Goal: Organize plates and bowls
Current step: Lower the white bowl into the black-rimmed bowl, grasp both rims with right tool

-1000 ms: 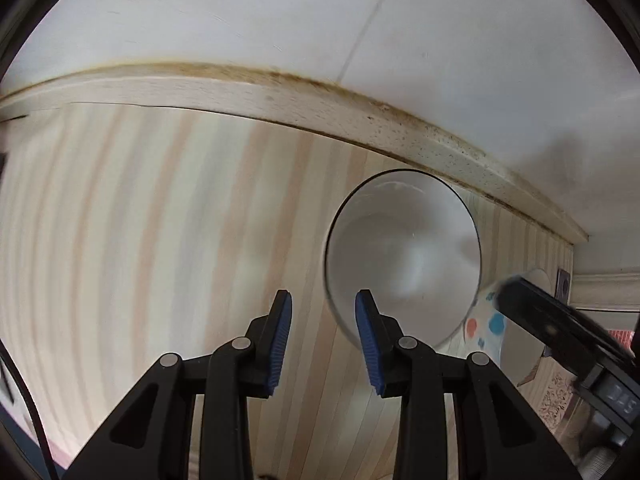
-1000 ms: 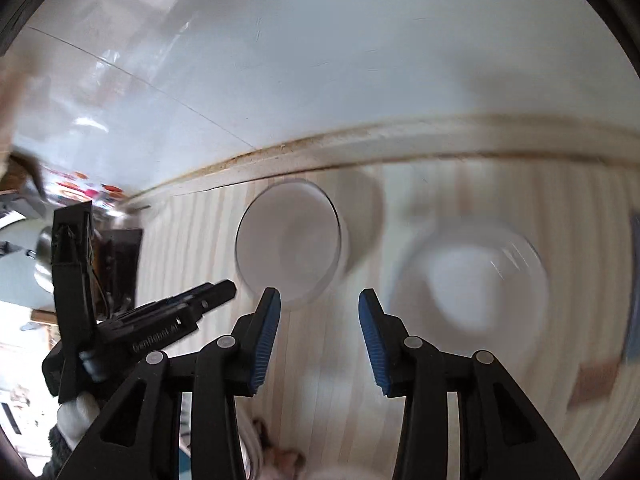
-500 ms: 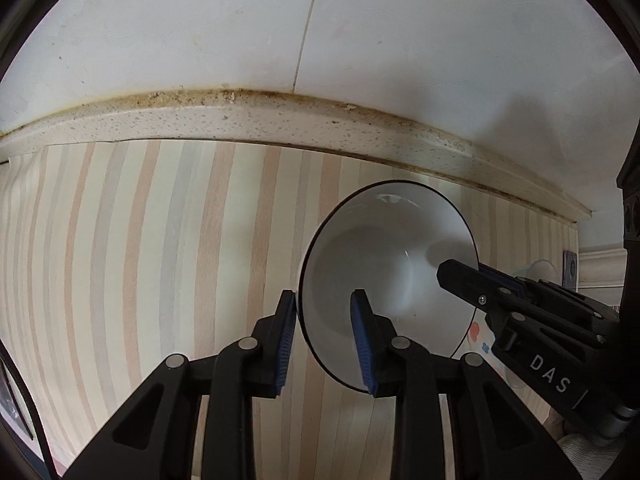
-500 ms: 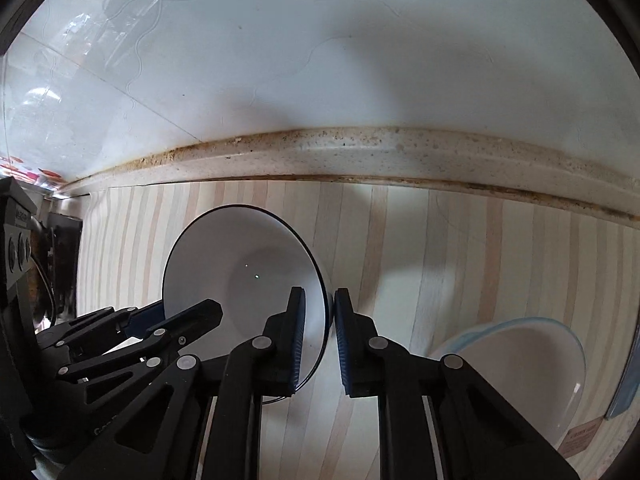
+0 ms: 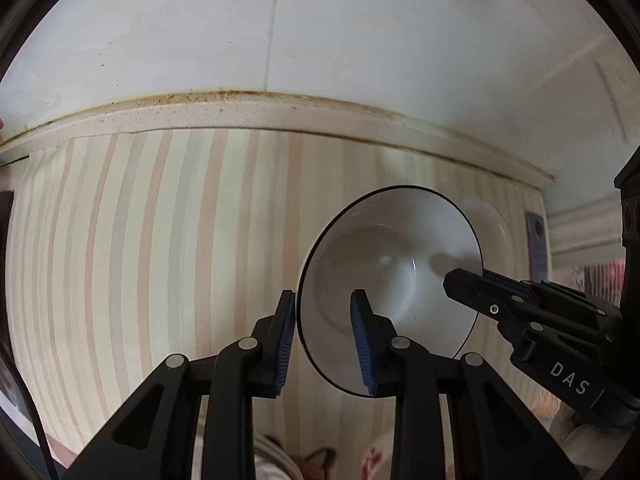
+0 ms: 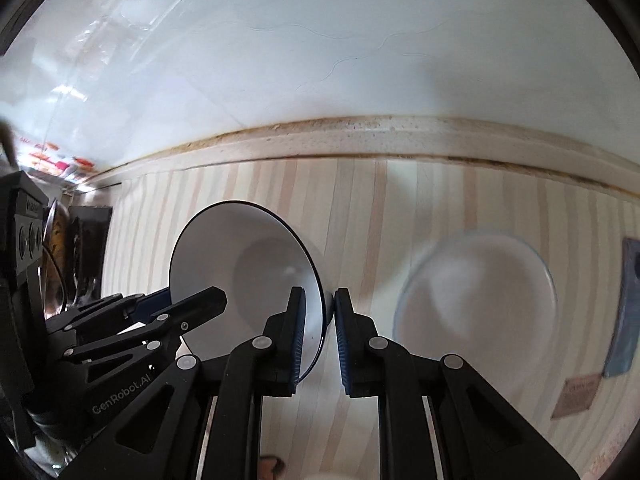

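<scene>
The white ceramic bowl with a thin dark rim (image 5: 390, 280) is tilted up above the striped beige countertop (image 5: 160, 240), gripped at opposite sides of its rim. The left gripper (image 5: 325, 330) straddles the near-left edge, one blue pad (image 5: 362, 340) inside the bowl and one outside; its fingers look closed on the rim, though contact on the outer pad is hard to confirm. The right gripper (image 6: 320, 320) pinches the bowl (image 6: 244, 276) at its right edge, fingers nearly together with the rim between them.

Only the right wrist view shows a second, pale blue-rimmed bowl (image 6: 476, 304) (blurred) sitting on the counter to the right, well apart from the held one. The left view shows just a sliver of it (image 5: 496, 240) behind the held bowl.

Both grippers point toward the speckled cream backsplash ledge (image 5: 280, 116) and white tiled wall (image 5: 320, 32).
</scene>
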Tool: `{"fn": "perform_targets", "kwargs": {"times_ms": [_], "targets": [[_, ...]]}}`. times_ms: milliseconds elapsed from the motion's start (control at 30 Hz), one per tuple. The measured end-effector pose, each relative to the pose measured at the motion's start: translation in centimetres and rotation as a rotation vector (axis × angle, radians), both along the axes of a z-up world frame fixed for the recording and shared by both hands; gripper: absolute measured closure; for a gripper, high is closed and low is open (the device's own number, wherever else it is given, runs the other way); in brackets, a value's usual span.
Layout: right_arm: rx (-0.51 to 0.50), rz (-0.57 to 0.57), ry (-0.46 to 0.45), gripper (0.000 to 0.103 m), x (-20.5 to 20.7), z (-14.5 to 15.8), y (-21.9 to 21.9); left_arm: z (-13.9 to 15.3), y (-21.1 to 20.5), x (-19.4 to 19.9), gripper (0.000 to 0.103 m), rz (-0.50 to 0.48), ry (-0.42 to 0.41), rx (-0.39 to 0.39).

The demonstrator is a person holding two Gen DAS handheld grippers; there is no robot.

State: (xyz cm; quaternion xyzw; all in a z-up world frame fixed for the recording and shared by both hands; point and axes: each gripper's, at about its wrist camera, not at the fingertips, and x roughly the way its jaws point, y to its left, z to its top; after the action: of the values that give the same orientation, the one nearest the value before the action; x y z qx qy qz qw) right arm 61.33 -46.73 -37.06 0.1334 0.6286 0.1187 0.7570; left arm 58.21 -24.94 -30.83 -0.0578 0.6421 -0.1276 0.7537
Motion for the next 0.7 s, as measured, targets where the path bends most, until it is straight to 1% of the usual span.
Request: {"fn": "perform_targets", "kwargs": {"times_ms": [133,267,433,567,700], "targets": [[0.011,-0.006,0.005,0.087,-4.1,1.8,-0.9,1.2,-0.7,-2.8,0.078,-0.03,-0.007,-0.012],[0.015,-0.034,0.013,0.087,-8.3,3.0,-2.3,1.9,-1.6,-5.8,0.078,-0.076,-0.004,-0.017],[0.024,-0.078,0.023,0.087,-14.0,4.2,-3.3,1.4,-3.3,-9.8,0.078,-0.135,0.019,-0.013],[0.028,-0.111,0.041,0.087,-18.0,4.2,-4.5,0.6,-4.4,-12.6,0.078,-0.181,0.05,-0.009],[0.031,-0.137,0.075,0.087,-21.3,3.1,-5.4,-0.3,-5.5,-14.3,0.078,-0.213,0.08,0.009]]}}
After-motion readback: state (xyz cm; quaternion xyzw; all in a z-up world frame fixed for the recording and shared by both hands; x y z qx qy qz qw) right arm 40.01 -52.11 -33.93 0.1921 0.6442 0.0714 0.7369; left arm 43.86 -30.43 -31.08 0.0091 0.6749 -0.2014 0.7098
